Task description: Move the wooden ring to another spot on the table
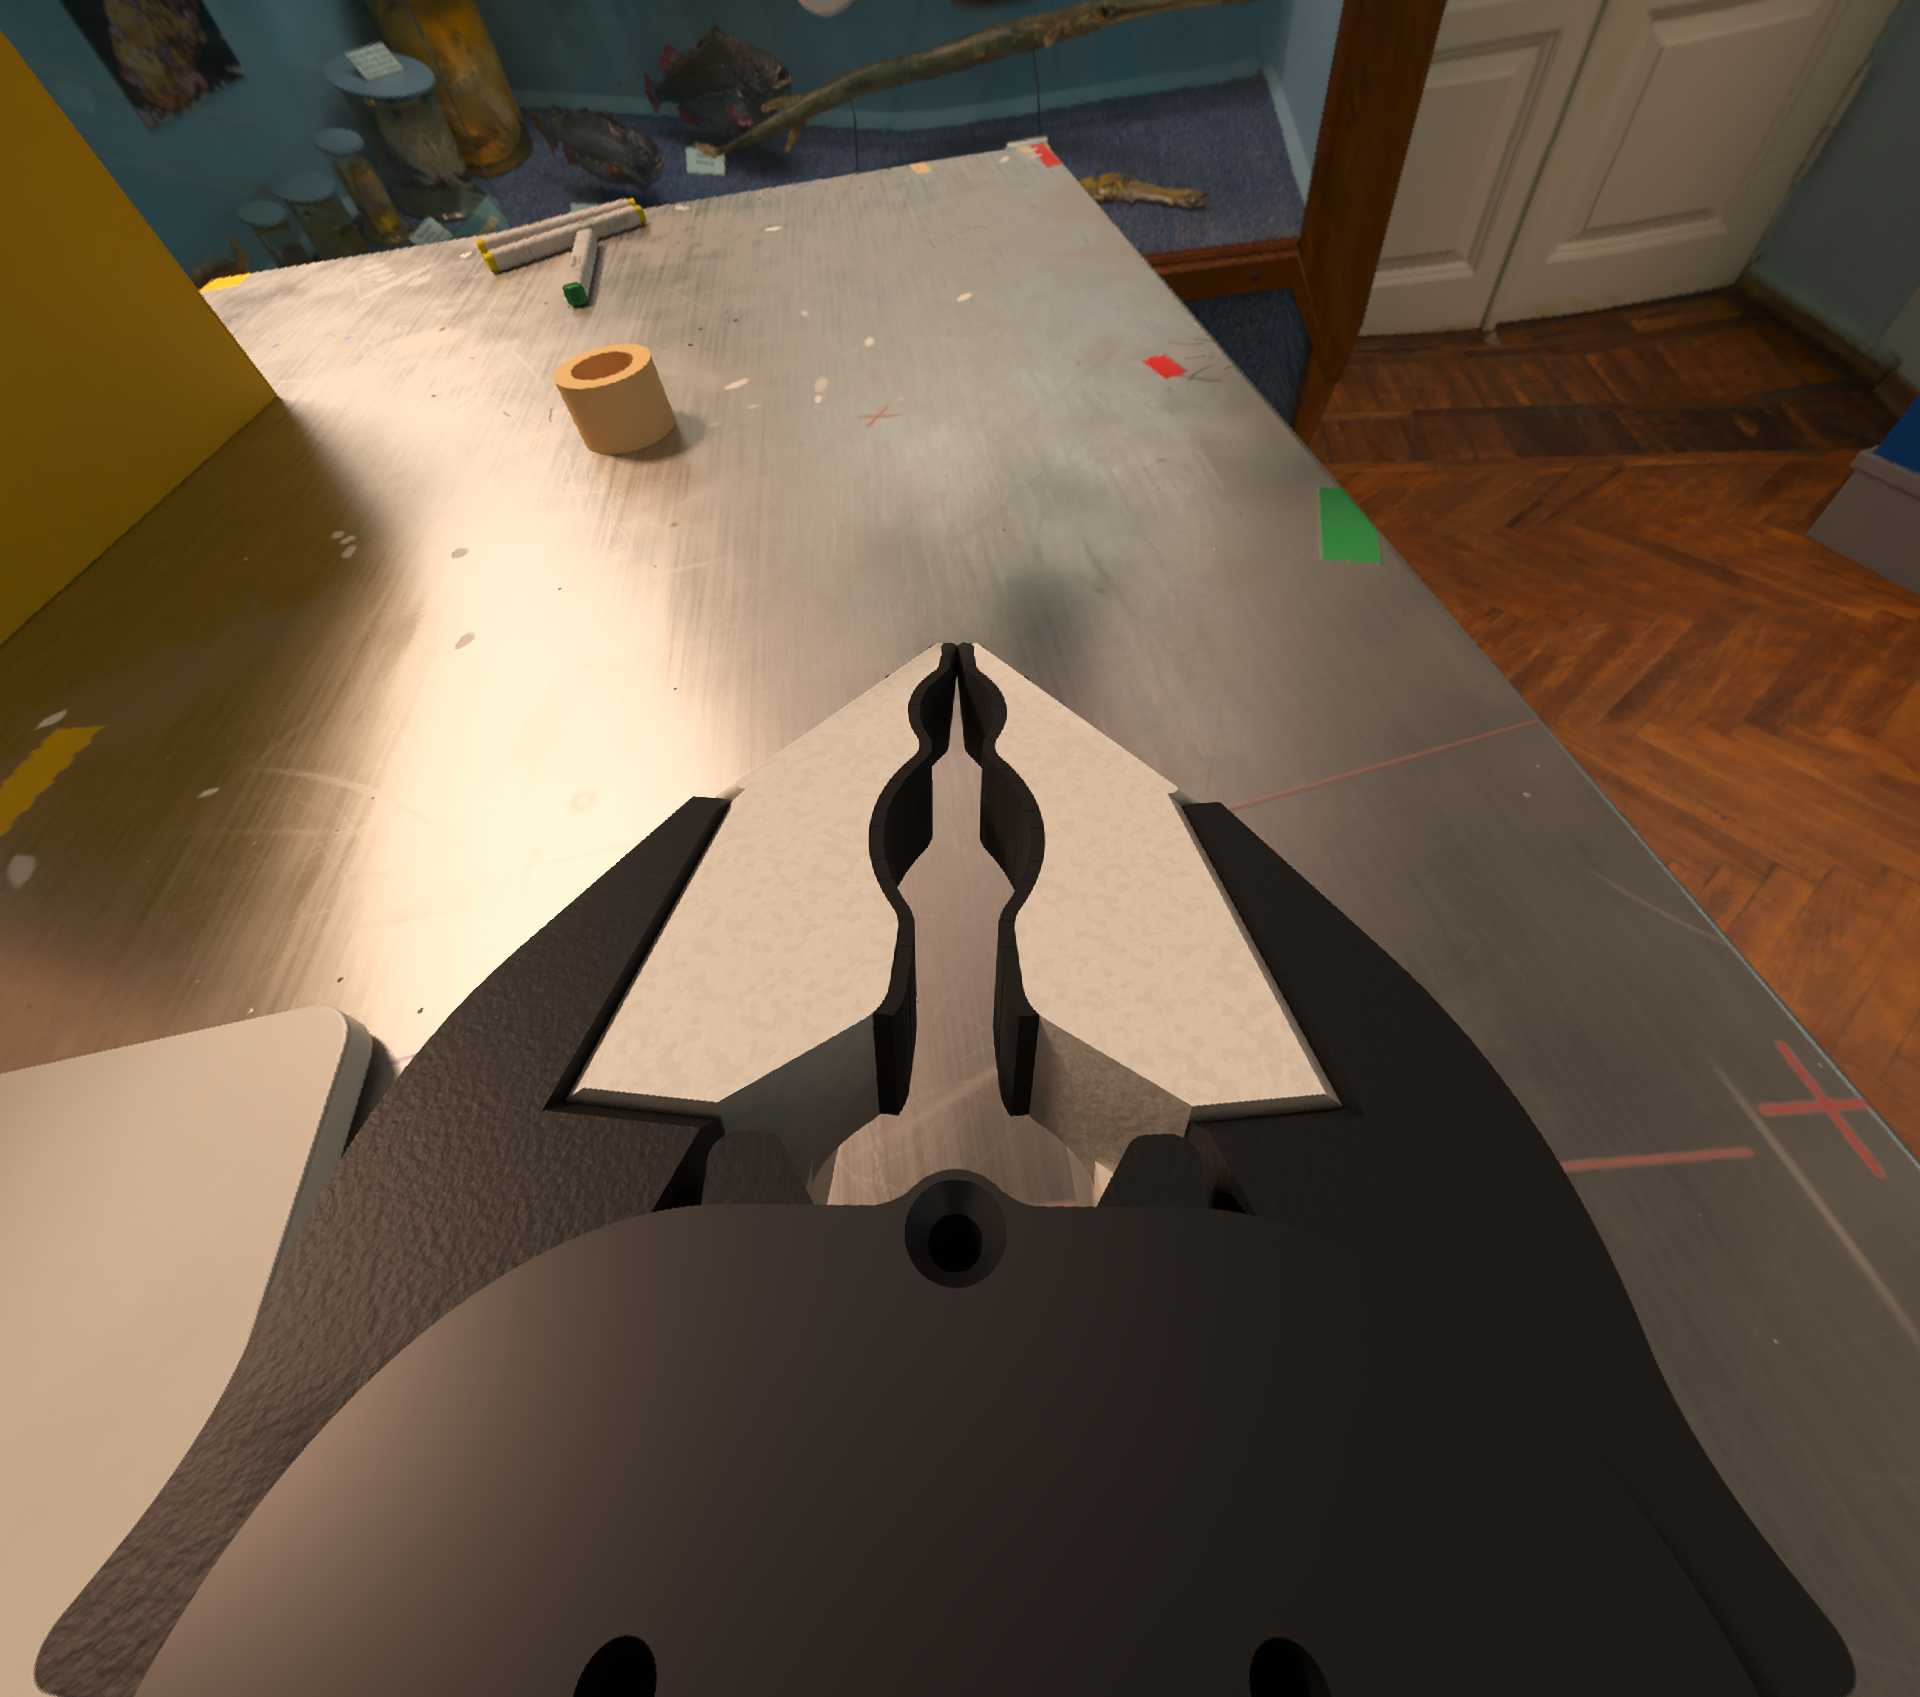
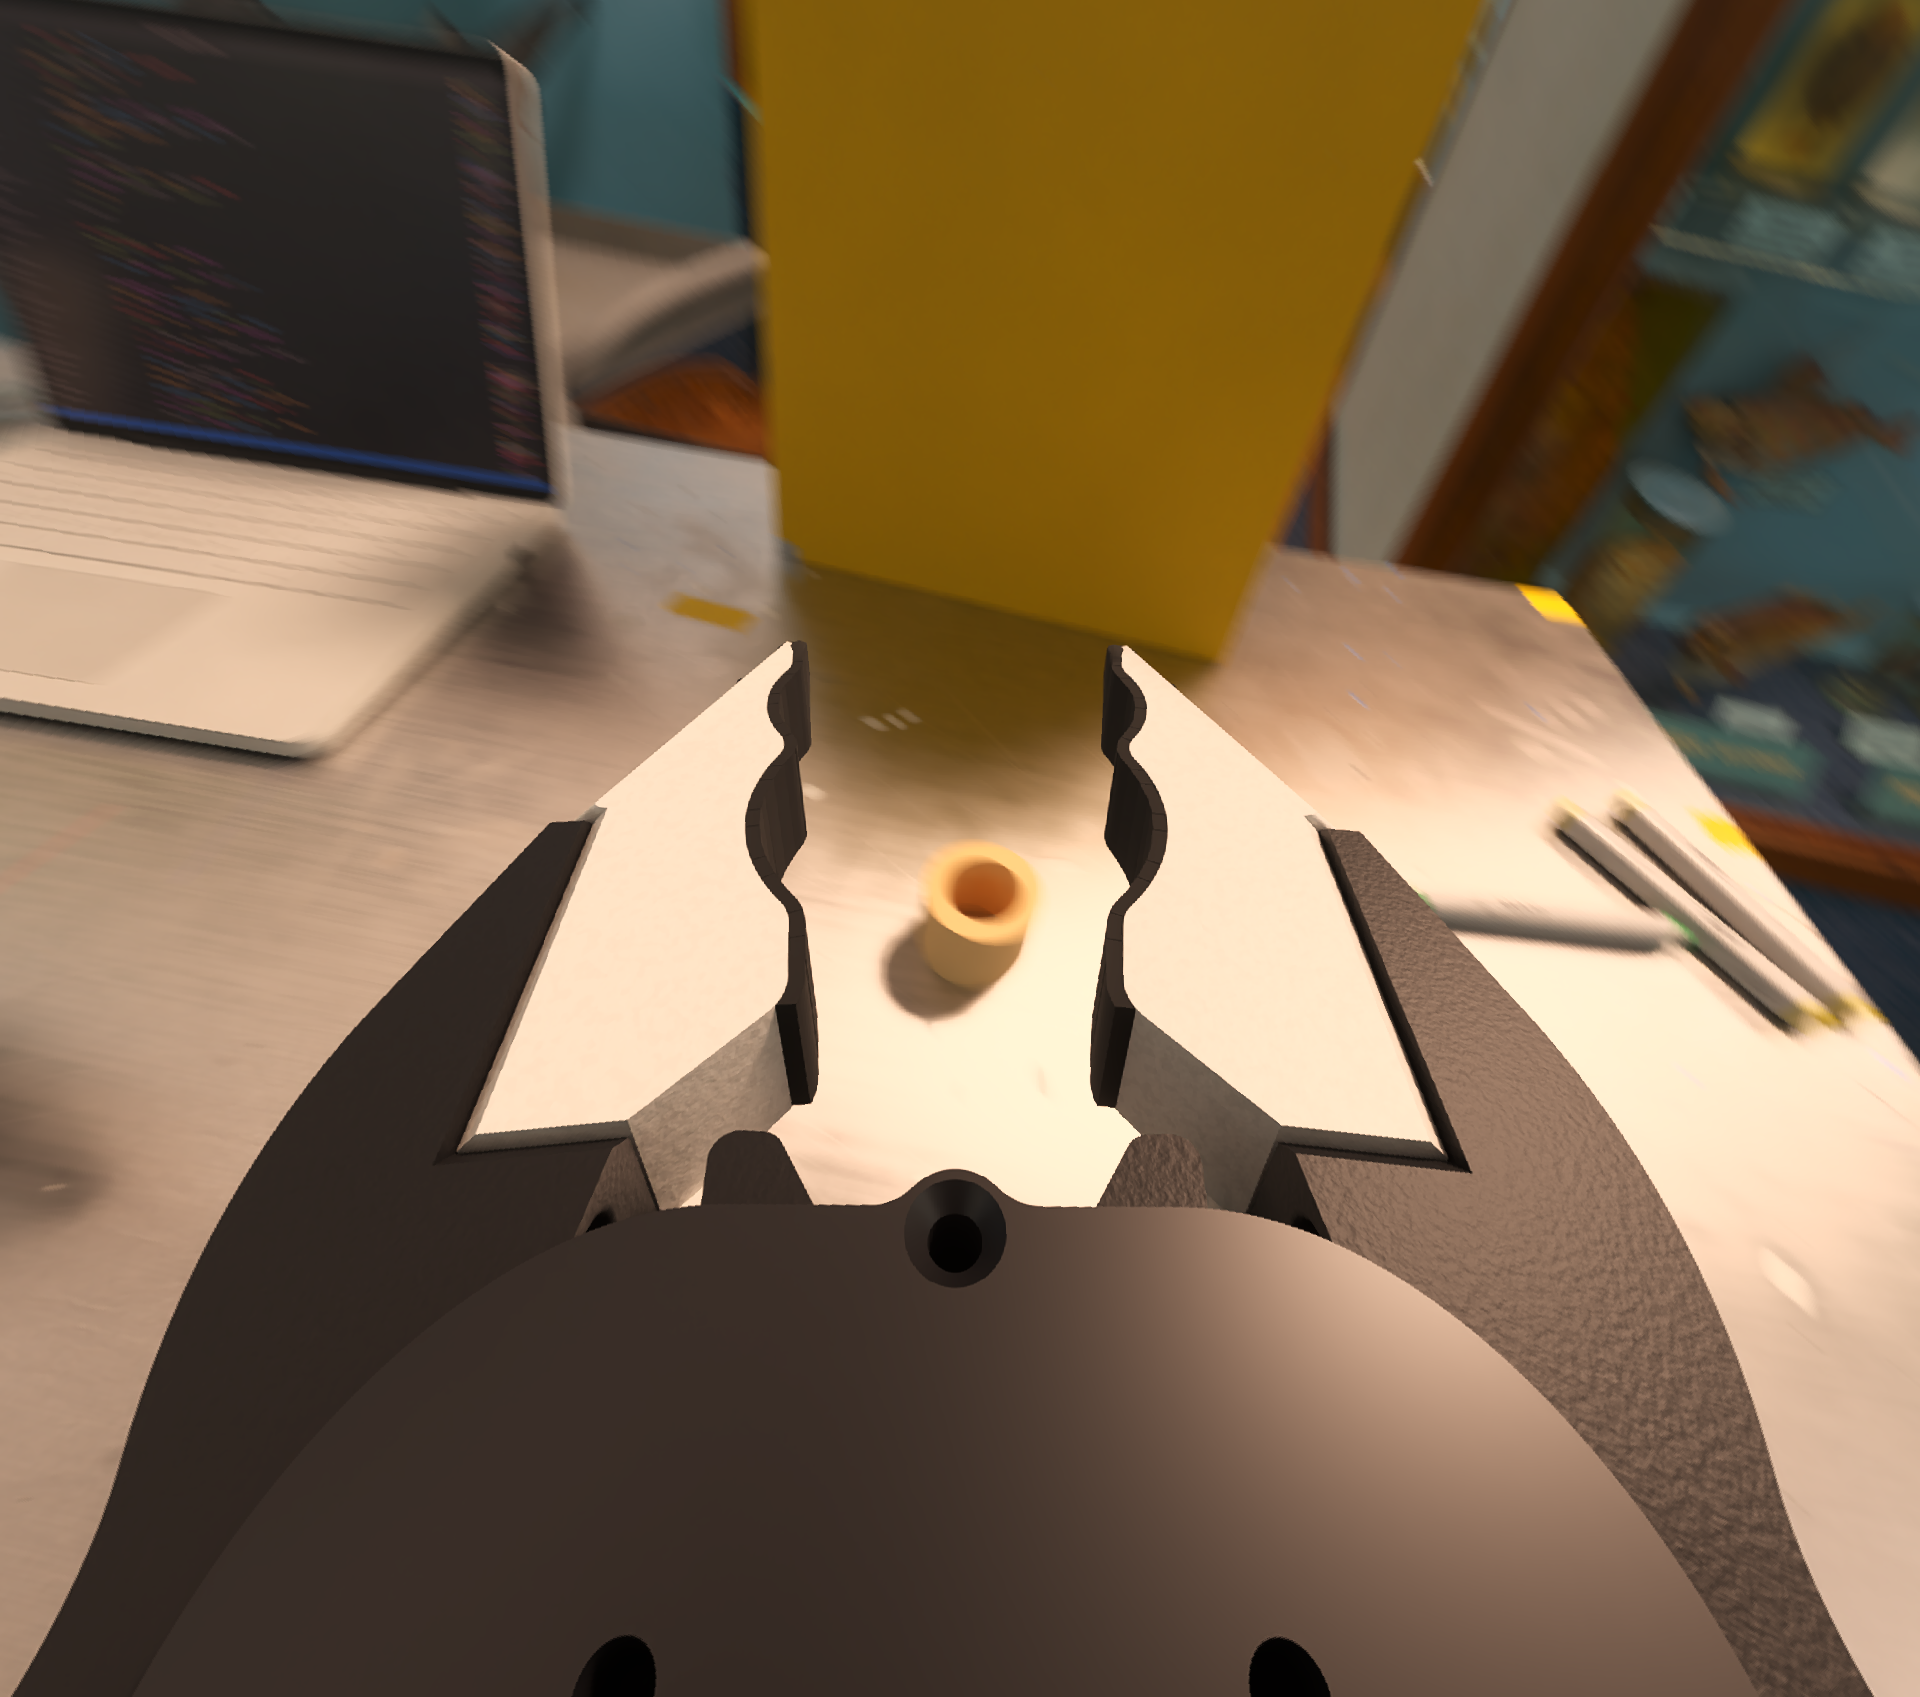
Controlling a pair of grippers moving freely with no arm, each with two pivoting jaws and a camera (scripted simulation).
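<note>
Right wrist view, wooden ring [image 2: 977,913], markers [image 2: 1704,909] unreadable

Ring [image 1: 615,398] on table [image 1: 935,504], near markers [image 1: 561,245]

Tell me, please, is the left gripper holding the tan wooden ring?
No, the left gripper is shut on nothing, and the tan wooden ring stands apart on the metal table.

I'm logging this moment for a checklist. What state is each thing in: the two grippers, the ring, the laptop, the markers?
left gripper: shut, holding nothing.
right gripper: open, above the table, ring framed between its fingers, not touching.
wooden ring: upright on the table, hole up, ungripped.
laptop: lid open, screen lit.
markers: lying flat near the table's far edge, capped.
yellow box: standing upright.
</note>
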